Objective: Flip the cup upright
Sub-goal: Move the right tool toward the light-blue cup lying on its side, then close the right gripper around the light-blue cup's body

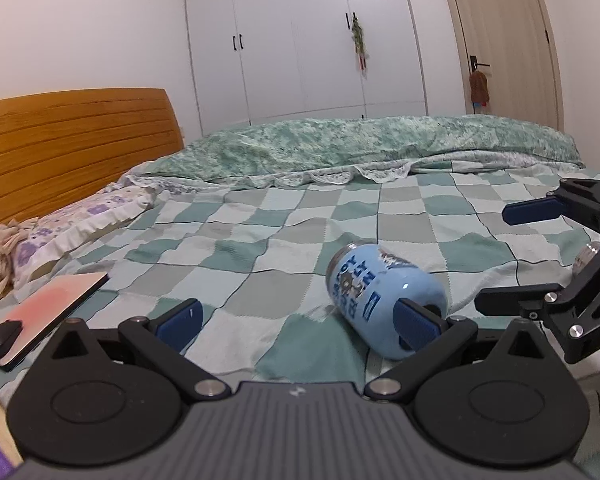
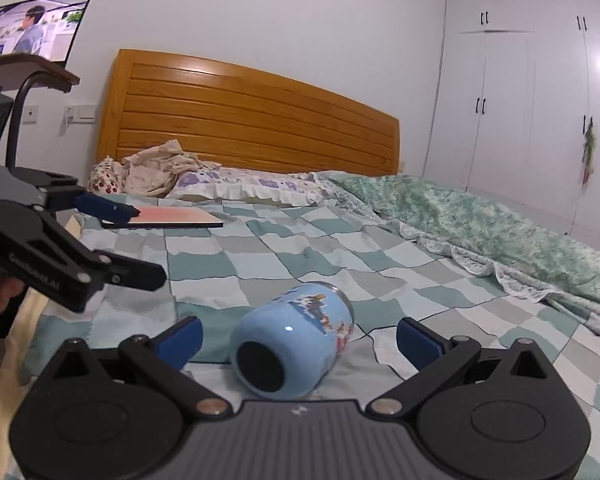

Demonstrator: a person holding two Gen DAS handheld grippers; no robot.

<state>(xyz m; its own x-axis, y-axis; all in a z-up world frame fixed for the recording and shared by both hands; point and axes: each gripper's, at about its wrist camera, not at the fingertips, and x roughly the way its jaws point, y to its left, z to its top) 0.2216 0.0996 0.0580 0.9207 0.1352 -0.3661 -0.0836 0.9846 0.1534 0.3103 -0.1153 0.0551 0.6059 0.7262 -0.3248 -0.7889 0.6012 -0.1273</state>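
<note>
The cup lies on its side on the bed, on the checked cover, toward the near edge and well away from the headboard. Its dark base faces your right gripper; its mouth points toward the far edge, where the green quilt lies. Your right gripper has its jaws apart, one on each side of the cup's base end, neither touching it. Your left gripper also has its jaws apart; its right pad lies over the cup's base end, contact unclear. A tablet lies near the pillow.
</note>
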